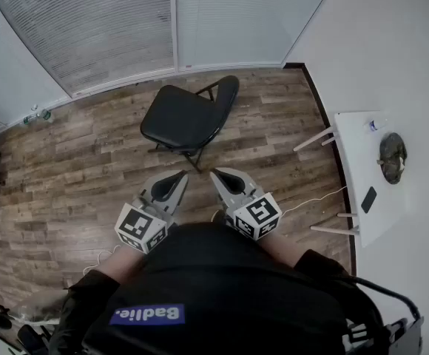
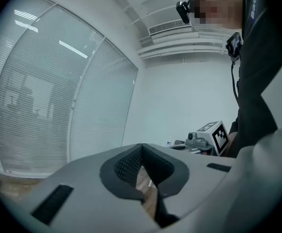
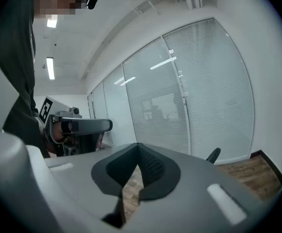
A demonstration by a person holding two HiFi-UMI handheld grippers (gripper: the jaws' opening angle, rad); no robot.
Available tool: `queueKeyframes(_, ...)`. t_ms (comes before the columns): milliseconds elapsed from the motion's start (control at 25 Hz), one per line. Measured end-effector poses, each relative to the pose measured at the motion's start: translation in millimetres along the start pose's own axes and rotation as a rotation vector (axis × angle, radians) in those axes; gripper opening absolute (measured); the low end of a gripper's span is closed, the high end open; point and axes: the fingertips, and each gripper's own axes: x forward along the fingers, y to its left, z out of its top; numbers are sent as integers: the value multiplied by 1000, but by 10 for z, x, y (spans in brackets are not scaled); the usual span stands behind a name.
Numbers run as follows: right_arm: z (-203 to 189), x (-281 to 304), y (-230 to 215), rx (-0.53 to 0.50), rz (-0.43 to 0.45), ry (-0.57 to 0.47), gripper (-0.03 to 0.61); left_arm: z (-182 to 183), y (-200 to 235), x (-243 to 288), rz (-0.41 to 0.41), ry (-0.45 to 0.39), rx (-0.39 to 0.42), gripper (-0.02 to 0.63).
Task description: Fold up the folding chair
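1. We see a black folding chair (image 1: 188, 117).
2. We see a brown floor (image 1: 74, 161) in a wood-plank pattern.
3. We see a white table (image 1: 355, 154).
4. We see the grey left gripper (image 1: 179, 176) and right gripper (image 1: 216, 174), both with black-and-white square markers.
5. We see pale, finely striped blinds (image 1: 89, 28).

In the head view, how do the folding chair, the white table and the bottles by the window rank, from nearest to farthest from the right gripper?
Measured from the right gripper:
1. Folding chair, just ahead of it, unfolded.
2. White table, off to the right.
3. Bottles, far to the left.
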Motion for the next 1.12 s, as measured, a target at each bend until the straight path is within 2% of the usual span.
queueKeyframes(640, -62, -17, 28, 15, 29, 9, -2, -54, -48, 30, 3, 6, -9, 5)
queueKeyframes(1120, -63, -87, -185, 35, 18, 5, -1, -83, -90, 191, 19, 14, -18, 5)
